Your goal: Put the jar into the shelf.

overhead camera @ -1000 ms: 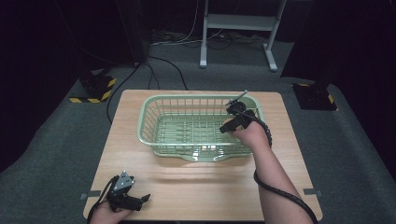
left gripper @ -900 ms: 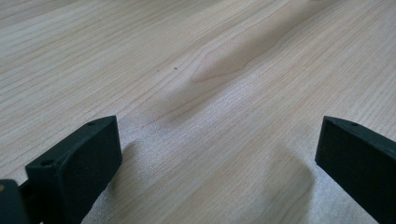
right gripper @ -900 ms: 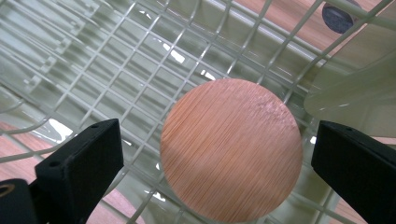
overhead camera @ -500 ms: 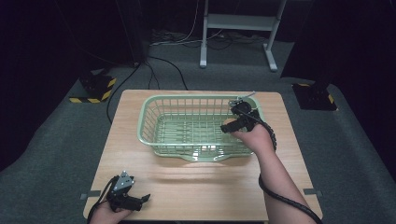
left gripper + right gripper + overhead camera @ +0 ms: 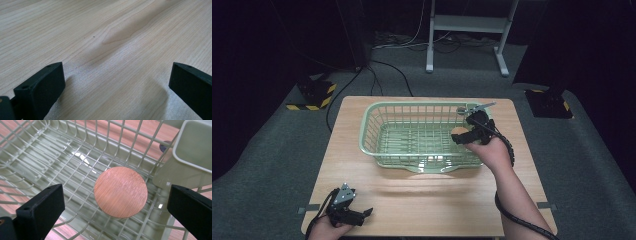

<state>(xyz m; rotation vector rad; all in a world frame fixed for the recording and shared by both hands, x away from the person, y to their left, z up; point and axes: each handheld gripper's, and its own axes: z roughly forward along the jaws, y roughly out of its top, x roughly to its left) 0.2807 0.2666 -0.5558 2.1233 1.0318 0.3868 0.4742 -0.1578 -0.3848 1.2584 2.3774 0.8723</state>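
A pale green wire dish basket stands on the wooden desk, nearer the far edge than the near one and roughly midway between the left and right edges. Inside it, on the wire floor at the right end, lies a round wooden disc, flat, with its grain running across its face; in the high view it shows as a small tan patch just beside the right tongs. Next to the disc, at the basket's right wall, sits a pale green plastic compartment with a rounded rim.

The right tongs hover over the right end of the basket, held from the near side by the person's right hand, with a black cable trailing back along the forearm. Their jaws have just been opening and now stand wide apart, one on each side of the disc and above it, touching nothing.

The left tongs rest at the near left corner of the desk, well apart from the basket. Their jaws also stand wide, with only bare wood between them.
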